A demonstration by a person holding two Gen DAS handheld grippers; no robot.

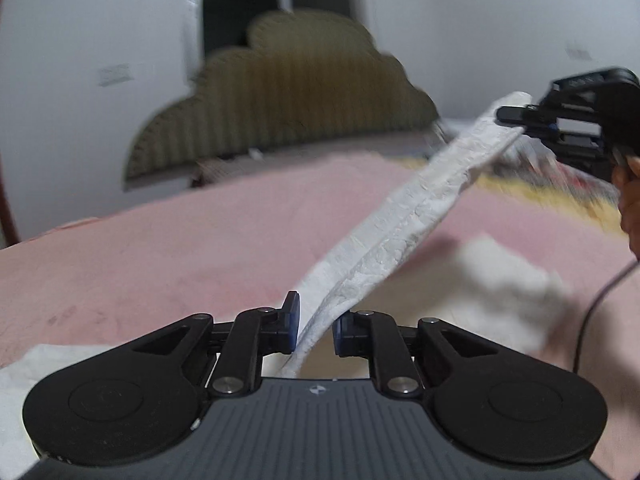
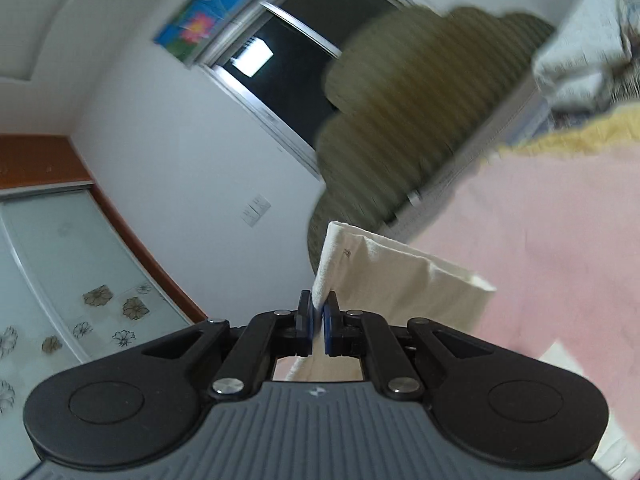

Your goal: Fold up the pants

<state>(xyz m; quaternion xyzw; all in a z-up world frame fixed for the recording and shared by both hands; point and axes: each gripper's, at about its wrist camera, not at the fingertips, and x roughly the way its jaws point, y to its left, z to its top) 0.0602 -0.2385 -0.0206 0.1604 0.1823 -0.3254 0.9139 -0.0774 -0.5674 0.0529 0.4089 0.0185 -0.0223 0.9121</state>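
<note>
The white pants [image 1: 400, 232] are stretched as a taut crinkled band above the pink bed cover [image 1: 180, 240], running from my left gripper [image 1: 316, 316] up to my right gripper [image 1: 516, 118] at the right edge. The left gripper's pads close on the band's near end. In the right wrist view my right gripper [image 2: 318, 320] is shut on a folded edge of the pants [image 2: 400, 280], which hang cream-white below and to its right. More white cloth [image 1: 512, 280] lies blurred on the bed under the band.
An olive scalloped headboard [image 1: 288, 92] stands behind the bed. A yellow blanket [image 2: 580, 132] and a grey-white bundle [image 2: 580, 60] lie near it. White cloth [image 1: 24, 380] shows at lower left. A hand [image 1: 630, 208] and a cable [image 1: 592, 320] are at the right. A window [image 2: 288, 72] is beyond.
</note>
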